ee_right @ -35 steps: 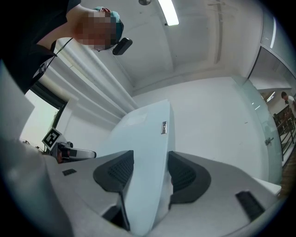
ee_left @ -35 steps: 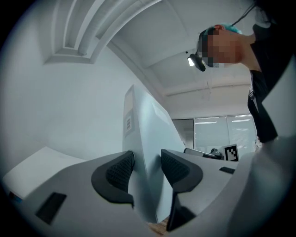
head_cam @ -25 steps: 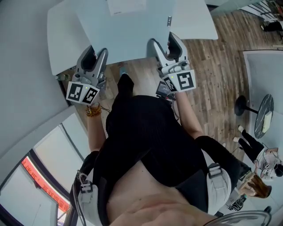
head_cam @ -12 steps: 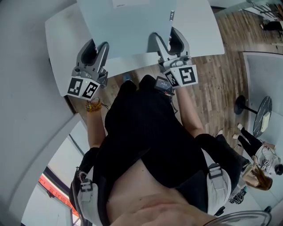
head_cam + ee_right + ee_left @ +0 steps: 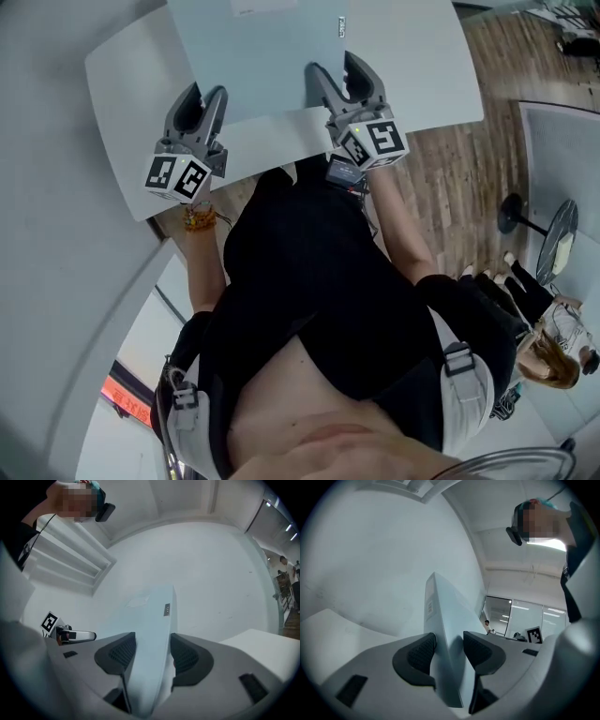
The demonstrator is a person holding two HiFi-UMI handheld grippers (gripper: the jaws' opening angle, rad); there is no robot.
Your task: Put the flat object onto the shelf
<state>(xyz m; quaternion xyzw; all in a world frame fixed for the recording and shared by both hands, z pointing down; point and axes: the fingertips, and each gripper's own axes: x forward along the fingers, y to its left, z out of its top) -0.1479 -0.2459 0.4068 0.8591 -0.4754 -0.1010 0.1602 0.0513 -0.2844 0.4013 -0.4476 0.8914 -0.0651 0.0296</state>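
Note:
The flat object (image 5: 262, 56) is a thin pale grey-blue panel with a small label. I hold it level between both grippers, above the white shelf board (image 5: 122, 84). My left gripper (image 5: 199, 98) is shut on its near left edge. My right gripper (image 5: 337, 80) is shut on its near right edge. In the left gripper view the panel (image 5: 445, 620) stands edge-on, with the left gripper (image 5: 449, 651) pressing both dark pads on it. The right gripper view shows the panel (image 5: 150, 616) clamped the same way in the right gripper (image 5: 152, 653). The panel's far end is cut off at the frame's top.
A grey wall (image 5: 47, 187) curves along the left. Wooden floor (image 5: 441, 187) lies to the right of the shelf board. Farther right are another white tabletop (image 5: 562, 159), a round dark stand (image 5: 561, 234) and a bystander (image 5: 553, 337).
Both grippers have carried the panel forward, farther over the white board. The right gripper has shifted a little to the left. The grip on the panel is unchanged.

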